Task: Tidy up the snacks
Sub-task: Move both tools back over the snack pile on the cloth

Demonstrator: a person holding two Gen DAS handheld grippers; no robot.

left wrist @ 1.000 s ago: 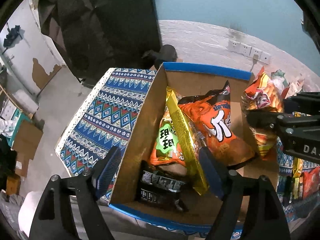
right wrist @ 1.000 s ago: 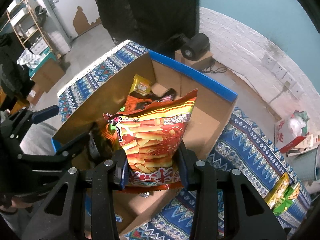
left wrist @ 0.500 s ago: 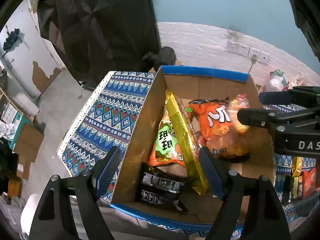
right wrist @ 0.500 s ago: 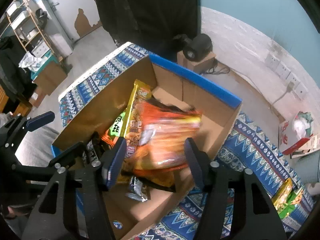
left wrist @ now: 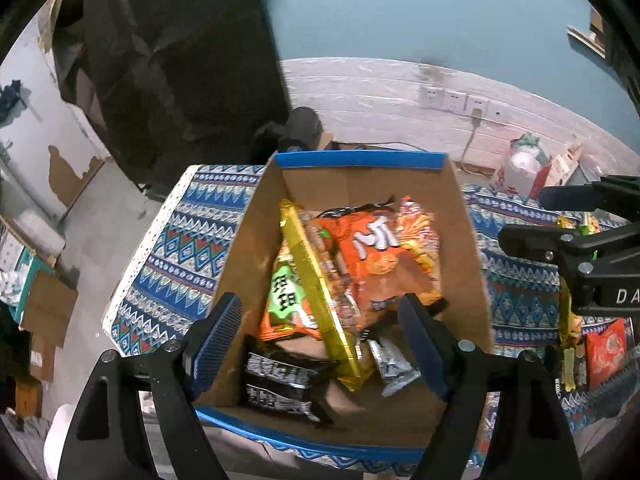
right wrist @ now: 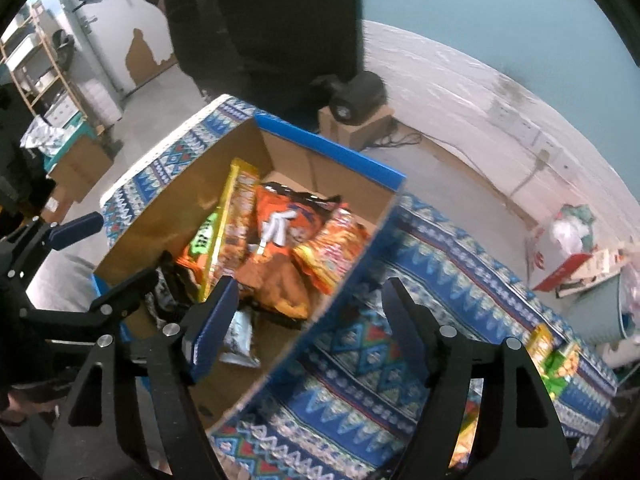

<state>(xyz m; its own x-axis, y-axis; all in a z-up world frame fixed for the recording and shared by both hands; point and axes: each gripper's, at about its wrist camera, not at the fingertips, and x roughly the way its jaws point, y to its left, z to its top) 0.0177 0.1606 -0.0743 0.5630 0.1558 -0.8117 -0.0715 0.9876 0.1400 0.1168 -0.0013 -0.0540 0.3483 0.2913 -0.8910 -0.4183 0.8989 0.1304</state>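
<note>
A cardboard box with a blue rim stands on the patterned cloth. In it lie an orange bag with white characters, a long yellow pack, a green-labelled bag, a black pack and a silver pack. The red-orange fries bag rests against the box's right wall. My left gripper hangs open above the box's near end, holding nothing. My right gripper straddles the box's right wall; its jaws are opening, with nothing held between them.
The blue patterned tablecloth spreads to the right of the box. More snack packs lie there. Behind the table are a black device on a carton, wall sockets and a white bag.
The right gripper opened and let go of the fries bag, which dropped into the box. That gripper then shifted right, off the box. The left gripper drew back slightly.
</note>
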